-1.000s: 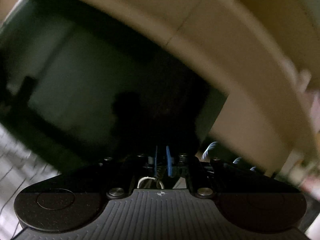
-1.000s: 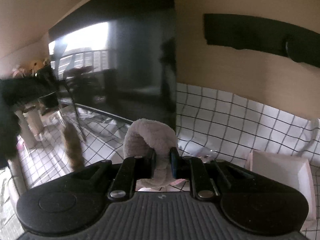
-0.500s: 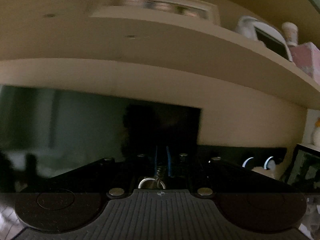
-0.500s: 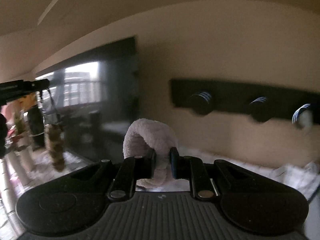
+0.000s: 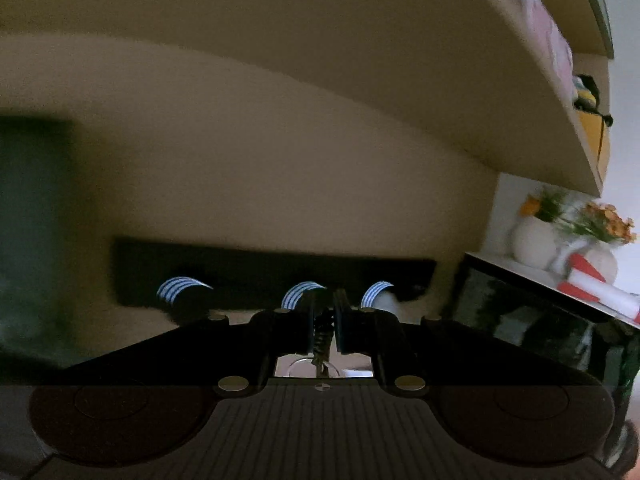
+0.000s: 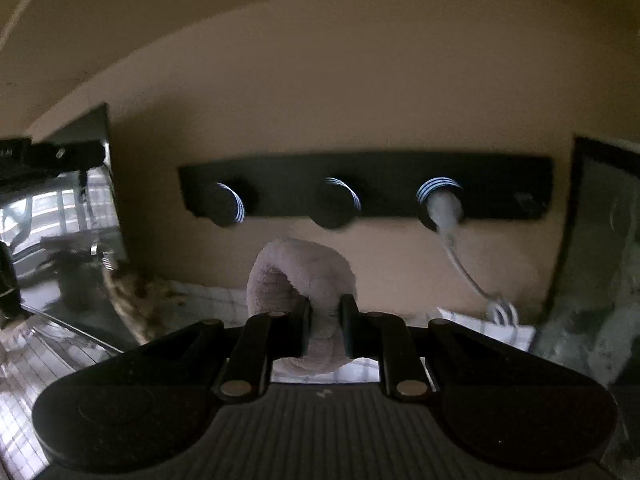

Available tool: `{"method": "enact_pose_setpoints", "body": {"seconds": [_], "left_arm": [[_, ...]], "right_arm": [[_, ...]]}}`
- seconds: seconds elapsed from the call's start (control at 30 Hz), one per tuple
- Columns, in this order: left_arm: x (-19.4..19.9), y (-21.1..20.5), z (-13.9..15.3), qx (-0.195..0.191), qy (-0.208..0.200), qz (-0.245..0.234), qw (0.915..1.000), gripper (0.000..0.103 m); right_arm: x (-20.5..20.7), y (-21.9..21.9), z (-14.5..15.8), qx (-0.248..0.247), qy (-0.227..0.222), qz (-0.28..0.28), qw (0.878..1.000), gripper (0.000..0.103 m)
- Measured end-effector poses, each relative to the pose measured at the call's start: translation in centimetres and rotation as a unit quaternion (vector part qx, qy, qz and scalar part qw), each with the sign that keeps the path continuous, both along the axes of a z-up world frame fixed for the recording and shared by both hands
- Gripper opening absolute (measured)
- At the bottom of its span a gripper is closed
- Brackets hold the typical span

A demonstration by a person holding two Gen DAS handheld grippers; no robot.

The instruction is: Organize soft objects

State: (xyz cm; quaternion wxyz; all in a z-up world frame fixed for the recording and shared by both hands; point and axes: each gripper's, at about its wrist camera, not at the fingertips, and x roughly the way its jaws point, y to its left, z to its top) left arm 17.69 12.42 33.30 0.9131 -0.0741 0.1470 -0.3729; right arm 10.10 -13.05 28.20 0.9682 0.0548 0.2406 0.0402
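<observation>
My right gripper (image 6: 325, 304) is shut on a fluffy pale grey loop (image 6: 304, 272), held up just below a black wall rack (image 6: 500, 188) with three round pegs. The middle peg (image 6: 334, 204) is right above the loop. A white fluffy item (image 6: 446, 210) with a cord hangs on the right peg. My left gripper (image 5: 323, 312) is shut on a thin dark chain or cord (image 5: 321, 340), and faces the same rack (image 5: 260, 268). In the right wrist view a furry brown thing (image 6: 132, 300) hangs at the left; it is blurred.
A dark glossy screen (image 6: 68, 240) stands left of the rack, a dark frame (image 6: 600, 260) at the right. A beige shelf (image 5: 440, 80) runs overhead. White vases with orange flowers (image 5: 560, 232) stand at the right. A checked cloth (image 6: 24, 380) covers the surface below.
Both grippers swung right and up from the dark screen to face the peg rack. The grey loop stays gripped and is closer to the middle peg.
</observation>
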Motion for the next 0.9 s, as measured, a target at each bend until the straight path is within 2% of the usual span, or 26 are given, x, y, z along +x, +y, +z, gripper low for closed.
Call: {"method": "enact_pose_setpoints", "body": {"seconds": [0.07, 0.13, 0.17, 0.2, 0.23, 0.3, 0.37, 0.47, 0.57, 0.7, 0.77, 0.9], "left_arm": [[1.6, -2.3, -2.3, -0.017, 0.035, -0.020, 0.9991, 0.013], [3.1, -4.4, -4.9, -0.015, 0.075, -0.024, 0.9968, 0.014], [3.9, -5.5, -6.6, 0.000, 0.102, -0.011, 0.9948, 0.014], [4.7, -6.5, -7.8, 0.010, 0.117, 0.002, 0.9931, 0.015], [5.2, -7.1, -9.4, 0.022, 0.131, 0.012, 0.9911, 0.015], [5.6, -7.4, -12.0, 0.044, 0.153, 0.023, 0.9870, 0.015], [5.4, -6.6, -13.3, 0.048, 0.162, 0.028, 0.9853, 0.015], [4.9, -3.7, -13.4, 0.055, 0.159, 0.039, 0.9850, 0.015], [4.1, 1.1, -11.7, 0.075, 0.142, 0.069, 0.9846, 0.015], [2.7, 8.0, -9.2, 0.088, 0.125, 0.130, 0.9797, 0.015], [1.5, 12.4, -8.4, 0.095, 0.111, 0.170, 0.9745, 0.015], [-0.4, 20.3, -8.3, 0.114, 0.111, 0.245, 0.9564, 0.015]], "right_arm": [[0.6, -1.0, -1.6, 0.005, 0.018, -0.007, 1.000, 0.015], [1.0, -2.0, -3.3, 0.022, 0.039, 0.000, 0.999, 0.023], [1.5, -2.5, -4.6, 0.030, 0.060, 0.006, 0.998, 0.029], [1.7, -2.7, -5.6, 0.030, 0.077, 0.002, 0.997, 0.042], [2.0, -3.1, -6.5, 0.029, 0.087, -0.006, 0.996, 0.051], [1.8, -3.5, -7.9, 0.018, 0.097, -0.018, 0.995, 0.052], [1.7, -4.0, -8.6, 0.013, 0.105, -0.030, 0.994, 0.052], [1.5, -4.1, -7.9, 0.024, 0.095, -0.046, 0.994, 0.052], [2.3, -3.4, -6.3, 0.055, 0.082, -0.058, 0.993, 0.052], [4.2, 0.9, -4.1, 0.080, 0.069, -0.043, 0.994, 0.052], [4.9, 4.1, -3.4, 0.083, 0.060, -0.020, 0.995, 0.052], [5.9, 11.3, -2.8, 0.092, 0.058, 0.031, 0.994, 0.052]]}}
